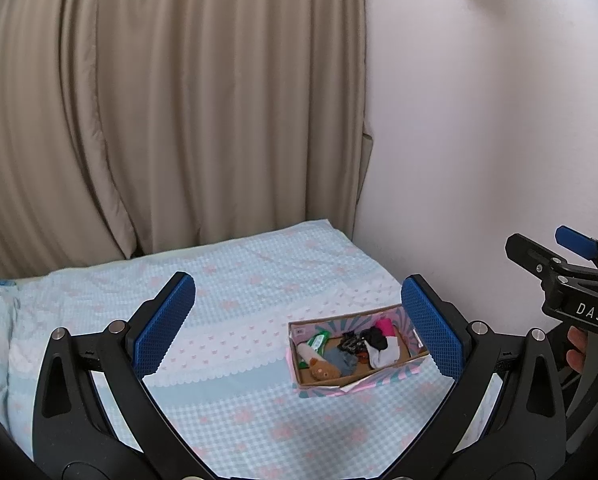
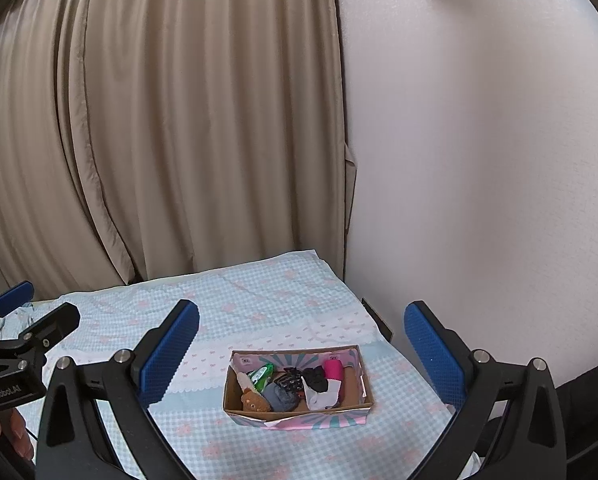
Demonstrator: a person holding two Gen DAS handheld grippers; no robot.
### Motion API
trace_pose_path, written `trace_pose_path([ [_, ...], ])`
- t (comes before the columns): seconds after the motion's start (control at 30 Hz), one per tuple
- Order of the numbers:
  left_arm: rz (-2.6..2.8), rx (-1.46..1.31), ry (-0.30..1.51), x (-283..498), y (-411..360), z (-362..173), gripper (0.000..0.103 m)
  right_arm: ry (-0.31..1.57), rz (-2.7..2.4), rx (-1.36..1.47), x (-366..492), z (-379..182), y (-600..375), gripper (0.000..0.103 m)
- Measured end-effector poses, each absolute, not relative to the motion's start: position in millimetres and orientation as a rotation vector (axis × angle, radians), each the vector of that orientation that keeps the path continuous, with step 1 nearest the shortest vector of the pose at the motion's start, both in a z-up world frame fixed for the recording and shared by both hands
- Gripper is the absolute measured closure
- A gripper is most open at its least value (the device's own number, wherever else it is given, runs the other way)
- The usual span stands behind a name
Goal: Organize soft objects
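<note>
A cardboard box point(image 1: 379, 378) point(image 2: 365, 380) with a pink and teal striped outside sits on the checked blue cloth. Inside lie a brown plush bear point(image 1: 323, 369) point(image 2: 254, 402), a green packet point(image 1: 318, 340) point(image 2: 262, 374), a grey cloth point(image 1: 341, 360) point(image 2: 281, 396), a black hair clip point(image 2: 289, 378), black and white socks point(image 1: 383, 350) point(image 2: 323, 394) and a pink roll point(image 1: 385, 326) point(image 2: 333, 370). My left gripper point(image 1: 299, 328) is open and empty, held above the bed left of the box. My right gripper point(image 2: 301, 354) is open and empty, above and behind the box.
The bed's blue checked cloth point(image 1: 239, 292) point(image 2: 259, 292) runs back to beige curtains point(image 1: 179, 100) point(image 2: 179, 120) and a white wall point(image 1: 479, 120) point(image 2: 479, 160) on the right. Each gripper shows at the edge of the other's view, the right one point(image 1: 571, 276) and the left one point(image 2: 23, 332).
</note>
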State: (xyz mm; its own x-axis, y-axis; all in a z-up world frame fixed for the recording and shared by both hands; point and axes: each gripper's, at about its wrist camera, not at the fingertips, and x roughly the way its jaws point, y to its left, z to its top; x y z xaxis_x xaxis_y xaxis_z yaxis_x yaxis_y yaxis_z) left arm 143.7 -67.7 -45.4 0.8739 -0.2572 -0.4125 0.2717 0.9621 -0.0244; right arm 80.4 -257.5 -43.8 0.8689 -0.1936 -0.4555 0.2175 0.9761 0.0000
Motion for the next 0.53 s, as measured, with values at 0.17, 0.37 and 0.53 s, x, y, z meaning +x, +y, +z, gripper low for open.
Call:
trace_pose_path([
  [0.17,-0.284,0.027,0.411,143.3,-67.5,-44.0,0.000,0.469,-0.217,0.051,82.9,-44.9,-260.0,0.001],
  [0.37,-0.243,0.046,0.376,140.0,-70.0,-42.6,0.000,0.471,-0.218,0.052,82.8,-45.7,-260.2,0.001],
  [0.53,-0.205,0.073,0.321,136.4,-72.5,-45.1,0.000,0.477,-0.218,0.061,84.4,-47.3,-263.0,0.001],
])
